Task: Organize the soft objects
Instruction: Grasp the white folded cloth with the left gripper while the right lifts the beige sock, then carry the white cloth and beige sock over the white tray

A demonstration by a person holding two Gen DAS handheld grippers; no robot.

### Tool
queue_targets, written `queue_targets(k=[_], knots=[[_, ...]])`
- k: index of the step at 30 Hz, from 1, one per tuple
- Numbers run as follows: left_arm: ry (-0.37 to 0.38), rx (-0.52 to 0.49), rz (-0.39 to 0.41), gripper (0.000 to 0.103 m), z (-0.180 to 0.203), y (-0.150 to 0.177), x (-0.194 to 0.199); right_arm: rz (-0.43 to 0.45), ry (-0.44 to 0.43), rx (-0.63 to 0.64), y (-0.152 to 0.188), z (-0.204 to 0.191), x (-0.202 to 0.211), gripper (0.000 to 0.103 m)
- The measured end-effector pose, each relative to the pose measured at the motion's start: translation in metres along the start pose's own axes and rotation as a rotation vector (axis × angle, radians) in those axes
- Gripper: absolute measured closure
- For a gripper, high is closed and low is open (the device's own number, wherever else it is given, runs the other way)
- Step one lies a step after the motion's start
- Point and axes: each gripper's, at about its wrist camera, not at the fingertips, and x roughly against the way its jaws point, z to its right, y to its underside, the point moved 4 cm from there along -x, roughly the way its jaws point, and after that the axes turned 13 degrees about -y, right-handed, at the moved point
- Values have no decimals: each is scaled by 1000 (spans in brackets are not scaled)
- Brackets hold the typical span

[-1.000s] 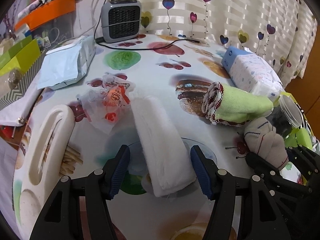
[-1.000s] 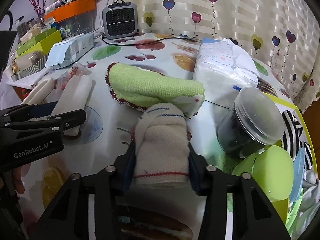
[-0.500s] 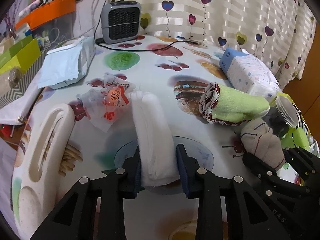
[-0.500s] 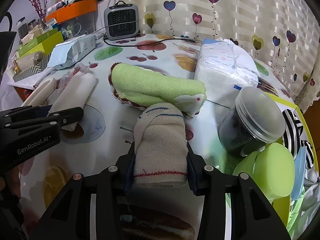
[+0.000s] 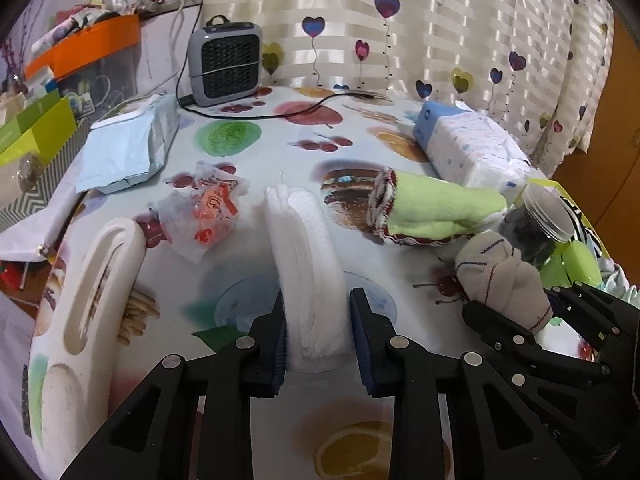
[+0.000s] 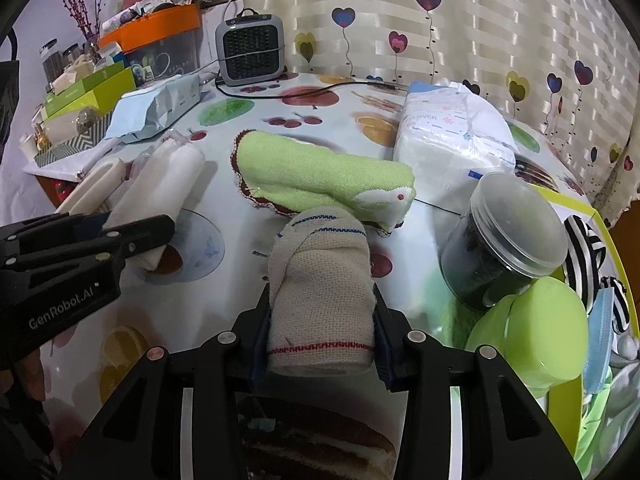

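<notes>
On the counter (image 5: 280, 140) with its fruit-print cover, the left gripper (image 5: 318, 334) has its jaws closing on the near end of a folded white cloth (image 5: 308, 248), pads pressing both sides while the cloth's far end lies flat. Just to its right, the right gripper (image 6: 322, 332) is clamped on a rolled beige sock (image 6: 320, 284). A rolled green towel (image 6: 320, 176) lies just beyond the sock, with a dark lidded jar (image 6: 504, 240) to the right.
</notes>
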Motion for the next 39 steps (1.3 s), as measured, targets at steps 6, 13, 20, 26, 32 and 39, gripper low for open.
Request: queue_targets(k=[6,13,20,26,32,39], knots=[[13,6,16,76,0,3,11,15,-15,-3,1,-1,6,60],[19,4,38,76,-2,8,25,39,-28,-4,2,-3,17,60],[21,17,47,76,-10,12,35,54,-33,-6,3,-5,26,60],[29,2,69,76,-4,9,47,73,-43,-2,2,-6,36,60],[57,-33,97,76,11,4,63,95,-32,1,0,-3,53,60],[114,-82,126,76,40,-1,81,135,-5,-2,-2,10,81,60]])
